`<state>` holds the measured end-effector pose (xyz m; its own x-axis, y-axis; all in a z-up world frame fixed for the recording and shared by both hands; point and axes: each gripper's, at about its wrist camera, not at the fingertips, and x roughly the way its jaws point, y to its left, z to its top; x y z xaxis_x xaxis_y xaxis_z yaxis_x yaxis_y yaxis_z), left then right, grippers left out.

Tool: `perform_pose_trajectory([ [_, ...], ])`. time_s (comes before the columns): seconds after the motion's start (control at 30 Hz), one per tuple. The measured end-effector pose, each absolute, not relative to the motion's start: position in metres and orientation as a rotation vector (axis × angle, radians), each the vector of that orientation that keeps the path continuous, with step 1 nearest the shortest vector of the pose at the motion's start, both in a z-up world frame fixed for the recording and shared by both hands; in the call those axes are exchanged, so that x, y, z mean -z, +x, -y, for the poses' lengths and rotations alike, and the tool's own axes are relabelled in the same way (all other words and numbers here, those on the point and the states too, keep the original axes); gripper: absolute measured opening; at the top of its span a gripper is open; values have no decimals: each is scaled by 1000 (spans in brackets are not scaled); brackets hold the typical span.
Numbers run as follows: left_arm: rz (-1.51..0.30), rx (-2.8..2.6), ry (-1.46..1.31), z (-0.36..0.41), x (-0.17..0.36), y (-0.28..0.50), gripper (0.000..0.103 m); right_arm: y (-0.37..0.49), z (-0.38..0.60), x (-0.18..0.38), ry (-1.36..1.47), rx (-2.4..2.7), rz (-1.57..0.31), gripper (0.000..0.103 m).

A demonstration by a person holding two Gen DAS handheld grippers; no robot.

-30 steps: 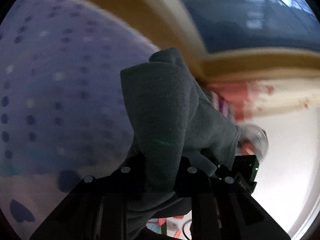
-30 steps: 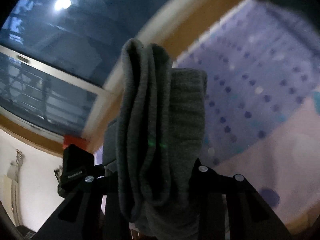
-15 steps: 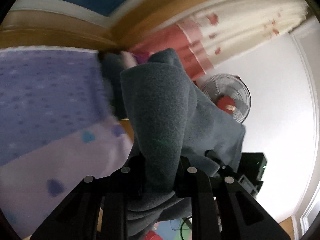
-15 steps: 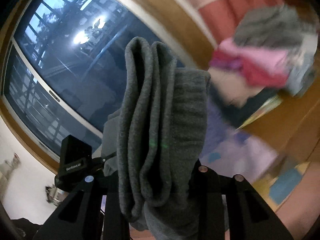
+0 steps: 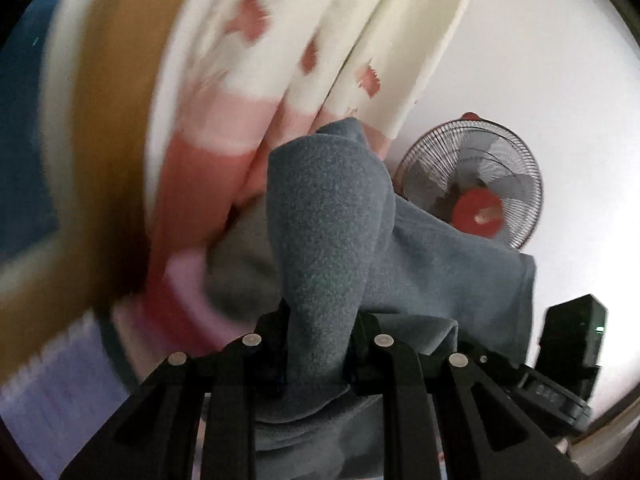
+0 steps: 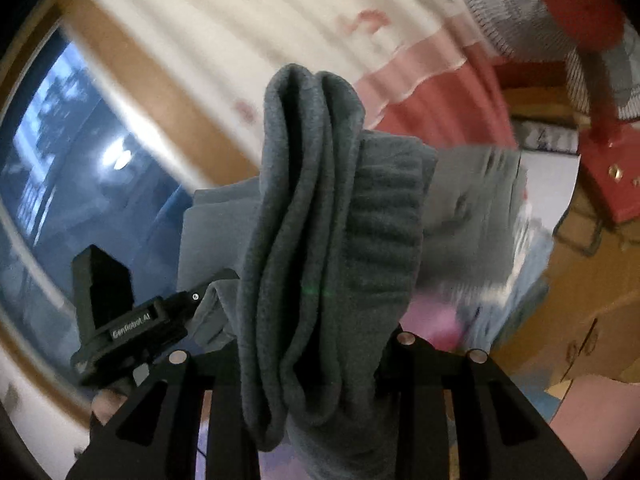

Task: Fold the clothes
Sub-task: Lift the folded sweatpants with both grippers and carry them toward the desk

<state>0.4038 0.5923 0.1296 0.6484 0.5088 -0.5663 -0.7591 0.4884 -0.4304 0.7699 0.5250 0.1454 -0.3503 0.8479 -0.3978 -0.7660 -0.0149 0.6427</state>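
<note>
A grey fleece garment (image 5: 324, 232) is bunched between the fingers of my left gripper (image 5: 318, 320), which is shut on it. The same grey garment (image 6: 312, 240), folded in several layers with a ribbed cuff, is clamped in my right gripper (image 6: 316, 344), also shut. The cloth stretches between the two grippers in the air. The left gripper's body (image 6: 120, 320) shows at the left of the right wrist view; the right gripper's body (image 5: 568, 360) shows at the right of the left wrist view. The fingertips are hidden by cloth.
A pile of clothes, pink and grey (image 6: 472, 264), lies blurred behind the garment. A red standing fan (image 5: 476, 184) stands by the white wall. A cream and red curtain (image 5: 260, 80) hangs beside a dark window (image 6: 60, 160). A wooden cabinet (image 6: 580, 320) stands right.
Both grippers have swung away from the purple dotted bedsheet toward the curtain, fan and clothes pile, carrying the grey garment. The grip on the cloth is unchanged.
</note>
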Motion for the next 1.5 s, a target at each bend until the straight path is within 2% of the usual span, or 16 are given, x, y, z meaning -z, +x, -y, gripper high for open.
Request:
perform_pose_trajectory([
  [0.17,-456,-750,-666,-702,-157,470,20,817,-613,-138,301,-1505,-1068,29],
  [0.23,-534,-726,-632,-744,-148,502,20,837,-648,-134,374,-1435,-1107,30],
  [0.3,-636,-707,-592,-777,-120,529,21,853,-677,-113,397,-1367,-1152,31],
  [0.4,-836,-674,-670,-828,-29,562,25,873,-716,-53,376,-1218,-1308,34],
  [0.43,-871,-663,-690,-839,-5,568,35,877,-724,-30,368,-1168,-1378,35],
  [0.53,-768,-633,-709,-843,20,554,45,885,-730,-13,351,-1225,-1398,38],
  [0.67,-627,-688,-600,-811,-17,523,56,888,-697,-17,349,-1374,-1526,48],
  [0.7,-581,-715,-533,-794,-31,514,57,890,-677,-16,351,-1412,-1571,57],
  [0.73,-524,-722,-469,-774,-45,507,64,896,-662,-15,347,-1454,-1603,59],
  [0.8,-444,-684,-426,-749,-64,506,73,906,-639,-18,308,-1527,-1635,81],
  [0.87,-436,-644,-422,-737,-74,520,74,914,-623,-37,208,-1765,-1507,81],
  [0.93,-471,-681,-406,-742,-73,543,74,924,-613,-64,83,-1921,-1274,81],
  [1.03,-546,-802,-522,-754,-39,561,70,935,-626,-100,-25,-2024,-955,77],
  [1.23,-410,-982,-778,-705,-1,564,65,903,-716,-130,-301,-2120,-539,63],
  [1.4,-250,-1184,-864,-654,-4,560,65,856,-783,-132,-512,-2210,-487,54],
  [1.5,-191,-1263,-717,-620,-22,572,64,818,-811,-134,-756,-2218,-426,54],
])
